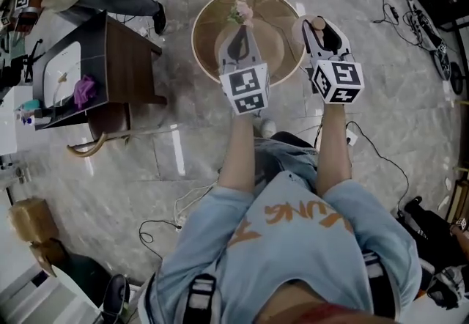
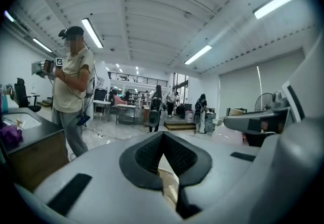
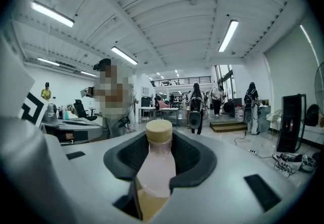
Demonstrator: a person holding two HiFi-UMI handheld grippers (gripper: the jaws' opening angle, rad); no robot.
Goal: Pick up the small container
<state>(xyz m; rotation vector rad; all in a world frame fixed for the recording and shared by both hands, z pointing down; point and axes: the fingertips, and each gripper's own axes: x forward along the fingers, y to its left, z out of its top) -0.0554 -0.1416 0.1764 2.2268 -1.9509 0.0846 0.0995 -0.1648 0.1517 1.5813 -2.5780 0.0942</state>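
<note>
**Head view and gripper views.** The bottle, pale with a tan cap, is clamped between the jaws of the right gripper, cap toward the jaw tips, above the 3 o'clock rim of the round basket. The left gripper, at 9 o'clock of the right, is closed tip to tip on nothing. Black-and-white square markers are borne by both cubes. Orange lettering on the shirt, at 6 o'clock, cannot be read with certainty. A desk is seen at 9 o'clock of the basket.

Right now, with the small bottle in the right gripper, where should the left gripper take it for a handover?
Probably the tan cap end, from the front: the bottle lies lengthwise in the right gripper, so only cap and neck are free. The left gripper is shut and must open first.
</note>
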